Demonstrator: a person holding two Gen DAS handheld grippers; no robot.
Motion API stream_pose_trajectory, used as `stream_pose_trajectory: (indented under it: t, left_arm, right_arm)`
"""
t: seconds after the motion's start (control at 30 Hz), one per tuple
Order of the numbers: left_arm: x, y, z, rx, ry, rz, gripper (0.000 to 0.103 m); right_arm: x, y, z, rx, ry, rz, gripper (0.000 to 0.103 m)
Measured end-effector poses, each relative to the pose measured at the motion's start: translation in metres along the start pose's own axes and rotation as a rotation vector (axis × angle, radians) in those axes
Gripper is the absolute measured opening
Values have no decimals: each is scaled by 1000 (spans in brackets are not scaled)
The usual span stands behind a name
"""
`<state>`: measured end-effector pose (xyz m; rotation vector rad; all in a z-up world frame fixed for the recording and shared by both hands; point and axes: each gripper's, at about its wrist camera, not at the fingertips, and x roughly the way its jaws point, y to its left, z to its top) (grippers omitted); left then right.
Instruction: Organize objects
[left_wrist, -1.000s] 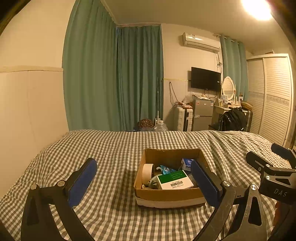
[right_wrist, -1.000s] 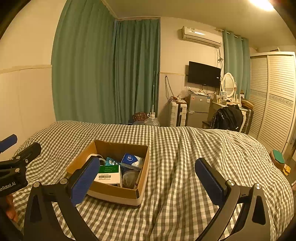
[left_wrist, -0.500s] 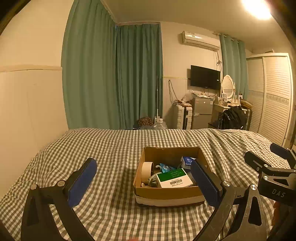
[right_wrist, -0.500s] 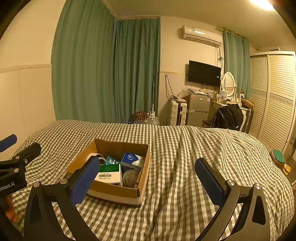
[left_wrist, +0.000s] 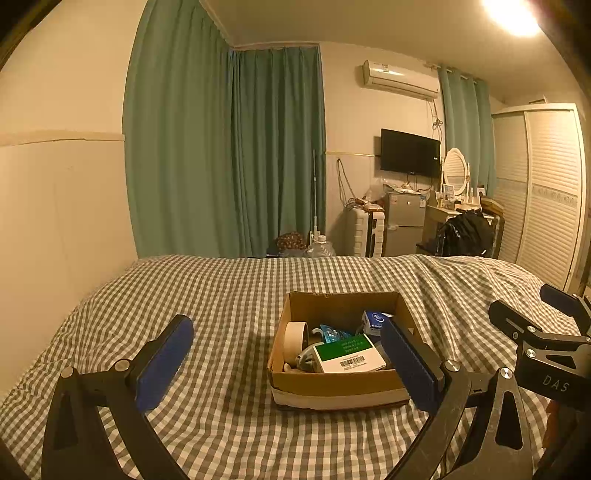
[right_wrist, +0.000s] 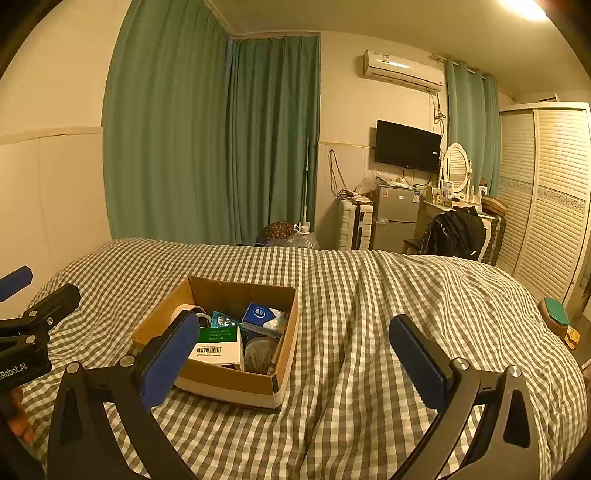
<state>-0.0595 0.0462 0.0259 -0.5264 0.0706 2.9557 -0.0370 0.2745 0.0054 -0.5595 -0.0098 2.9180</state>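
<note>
An open cardboard box (left_wrist: 334, 386) sits on the checked bed (left_wrist: 221, 295); it also shows in the right wrist view (right_wrist: 229, 384). Inside lie a green and white carton (left_wrist: 347, 352), a tape roll (left_wrist: 293, 336), a blue and white packet (left_wrist: 373, 319) and other small items. In the right wrist view the carton (right_wrist: 219, 345) and the packet (right_wrist: 264, 317) show too. My left gripper (left_wrist: 288, 363) is open and empty, held above the bed just short of the box. My right gripper (right_wrist: 295, 360) is open and empty, to the right of the box.
The checked bedspread (right_wrist: 406, 295) has folds on the right. A wall (left_wrist: 55, 240) borders the bed's left side. Beyond the bed stand green curtains (left_wrist: 229, 155), a small fridge (left_wrist: 402, 225), a dressing table with a black bag (left_wrist: 461, 232) and a wardrobe (left_wrist: 543, 192).
Both views have shifted slightly. The box sits a little lower in the left wrist view. Both grippers stay open and empty.
</note>
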Motion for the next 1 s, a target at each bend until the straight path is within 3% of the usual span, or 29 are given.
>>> stream_pose_trajectory:
  t: [1.0]
  left_arm:
    - [-2,2,-7,5,11,13,103]
  right_arm:
    - [3,7,-9,-6,15,-1,103]
